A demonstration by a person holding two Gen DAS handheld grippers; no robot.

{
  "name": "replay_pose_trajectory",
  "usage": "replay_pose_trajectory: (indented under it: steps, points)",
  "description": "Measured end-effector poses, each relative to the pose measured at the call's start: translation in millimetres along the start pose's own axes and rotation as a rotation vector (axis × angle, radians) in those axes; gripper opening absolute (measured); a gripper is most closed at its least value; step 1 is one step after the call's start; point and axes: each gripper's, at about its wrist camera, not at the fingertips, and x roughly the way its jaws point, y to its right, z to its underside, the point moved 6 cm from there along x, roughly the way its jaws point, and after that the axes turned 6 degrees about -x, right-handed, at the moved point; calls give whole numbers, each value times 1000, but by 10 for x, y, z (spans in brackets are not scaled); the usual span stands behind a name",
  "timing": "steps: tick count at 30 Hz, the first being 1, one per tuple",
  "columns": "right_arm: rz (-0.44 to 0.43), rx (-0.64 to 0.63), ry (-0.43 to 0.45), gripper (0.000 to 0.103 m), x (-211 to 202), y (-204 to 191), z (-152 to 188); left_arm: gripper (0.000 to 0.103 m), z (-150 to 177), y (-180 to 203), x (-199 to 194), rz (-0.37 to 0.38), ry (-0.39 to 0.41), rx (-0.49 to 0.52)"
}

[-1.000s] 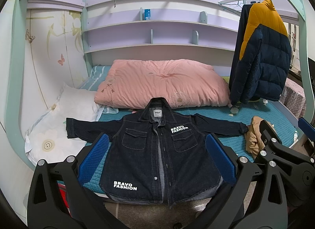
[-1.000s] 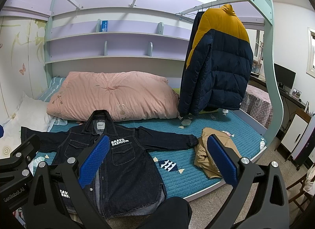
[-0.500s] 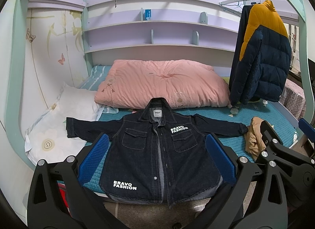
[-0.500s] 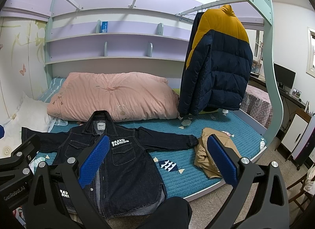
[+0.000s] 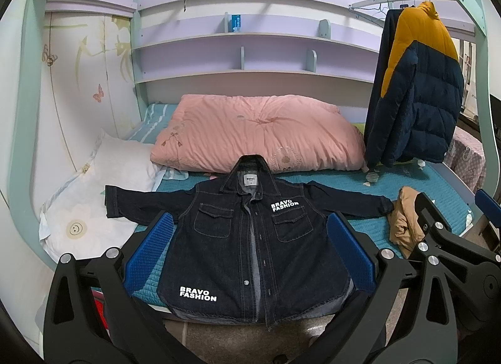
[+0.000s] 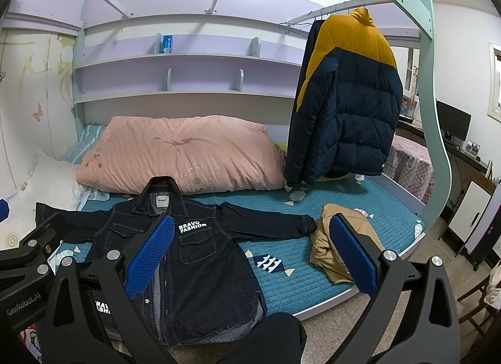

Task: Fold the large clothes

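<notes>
Left wrist view: nothing has shifted in the last second; left gripper (image 5: 247,248) hangs spread wide and empty over the denim jacket (image 5: 250,238), spread flat, front up, on the bed (image 5: 438,207), hem over the edge, so folding has not begun. Right wrist view: right gripper (image 6: 250,254) equally wide, empty; only here the desk monitor (image 6: 454,122) and 1 tan garment (image 6: 325,245) shown whole, touching the sleeve cuff

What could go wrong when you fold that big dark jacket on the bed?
The denim jacket has its hem hanging over the bed edge, so it might slide off when pulled. Its sleeve cuff touches the tan garment, which could get dragged along. Both tongs, left and right, are open and hold nothing.
</notes>
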Motion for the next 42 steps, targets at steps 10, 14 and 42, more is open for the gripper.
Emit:
replay_pose_trajectory:
  steps: [10,14,42]
  points:
    - [-14,-4,-30,96,151,-116,50,98,71,114,240,-6,-34,-10]
    - [-24,-12,-57,96,285,-176,67,98,76,14,378,-9,-65,-20]
    - [-72,-148,-497,96,2362,-1706,721,98,718,-1211,2724,-132,-486,-180]
